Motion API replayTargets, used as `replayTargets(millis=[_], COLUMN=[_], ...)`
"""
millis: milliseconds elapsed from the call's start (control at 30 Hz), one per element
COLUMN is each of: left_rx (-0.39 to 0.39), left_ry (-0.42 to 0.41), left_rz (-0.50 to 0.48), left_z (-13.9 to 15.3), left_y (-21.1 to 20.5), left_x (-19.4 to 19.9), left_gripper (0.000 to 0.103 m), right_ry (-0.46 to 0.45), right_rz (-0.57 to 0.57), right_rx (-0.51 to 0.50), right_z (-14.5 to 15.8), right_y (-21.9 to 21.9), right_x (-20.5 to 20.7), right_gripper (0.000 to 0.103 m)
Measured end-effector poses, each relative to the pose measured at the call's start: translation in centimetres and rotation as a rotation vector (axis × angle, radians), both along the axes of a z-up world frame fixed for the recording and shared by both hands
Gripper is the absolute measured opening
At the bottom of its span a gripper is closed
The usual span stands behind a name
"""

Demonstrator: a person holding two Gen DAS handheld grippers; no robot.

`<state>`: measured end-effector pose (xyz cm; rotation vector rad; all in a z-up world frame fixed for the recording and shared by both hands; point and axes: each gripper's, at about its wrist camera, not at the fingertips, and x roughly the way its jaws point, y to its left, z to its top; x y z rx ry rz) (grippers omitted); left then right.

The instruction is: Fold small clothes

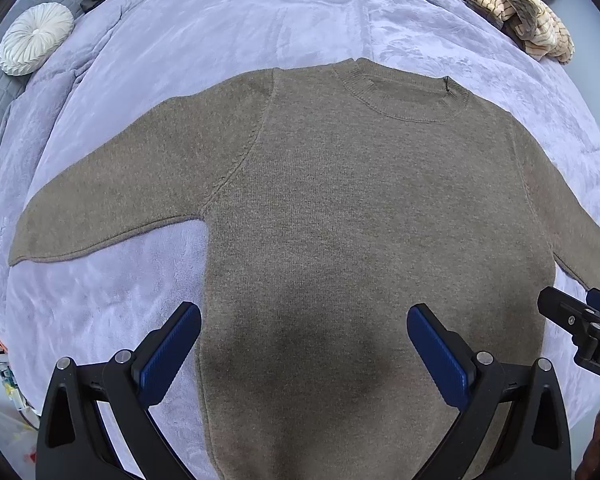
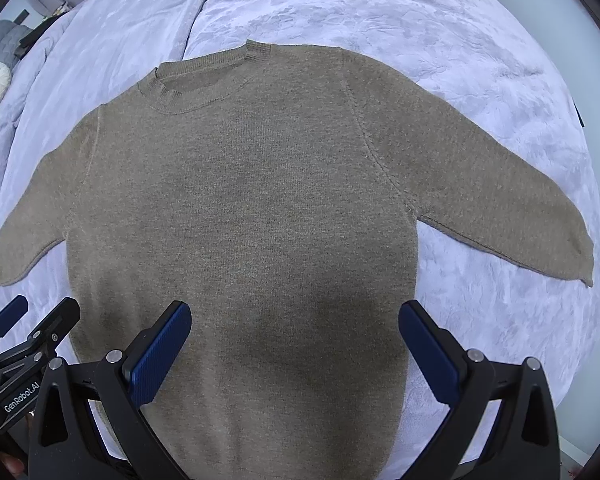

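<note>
1. My left hand-held gripper (image 1: 304,344) stood wide open above the lower body of the sweater (image 1: 340,208), holding nothing. One finger hung over the blanket (image 1: 260,12) just off the sweater's left edge, the other over the knit.

2. My right hand-held gripper (image 2: 295,340) was equally wide and empty, poised over the lower body nearer the right edge. Whether either gripper touched the cloth, I could not tell.

3. The sweater lay flat, front up, on the bed. Its neckline (image 1: 410,94) pointed away from me and both sleeves were spread out to the sides: the left sleeve (image 1: 112,184) and the right sleeve (image 2: 492,184).

4. I judged the task barely begun. The sweater was smoothed and laid out, but no fold showed. Both sleeves and the body remained to be folded in.

5. The sweater was a fine, matte, brownish-grey knit. It had a ribbed round collar, raised seams slanting from collar to armpit, and sleeves tapering to narrow cuffs.

6. It looked soft and limp, so I expected it to sag when lifted by one point.

7. The blanket was pale lilac plush with a crushed, shiny nap, likely to cling a little to the knit.

8. A round pleated white cushion (image 1: 36,38) sat at the far left. A heap of cream-and-brown striped clothes (image 1: 520,12) waited at the far right.
</note>
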<state>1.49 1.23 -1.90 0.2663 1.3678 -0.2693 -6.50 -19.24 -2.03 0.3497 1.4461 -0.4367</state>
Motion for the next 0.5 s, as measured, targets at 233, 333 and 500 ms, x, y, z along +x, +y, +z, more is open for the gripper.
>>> replayTargets(millis=[233,333,500], left_rx=[-0.002,-0.004,-0.01], left_ry=[0.003,0.001,0.005], left_rz=[0.001,-0.002,-0.003], left_z=[-0.1,-0.1,-0.16], left_y=[0.11,0.12,0.02], left_x=[0.09,0.12,0.14], left_gripper=[0.103,0.103,0.103], right_ry=[0.002,0.004,0.005], right_rz=[0.004,0.006,0.008], right_rx=[-0.002,-0.005,-0.006], right_z=[-0.05,0.0,0.04], right_y=[0.01,0.05,0.03], right_x=[0.14,0.25,0.31], right_gripper=[0.103,0.103,0.103])
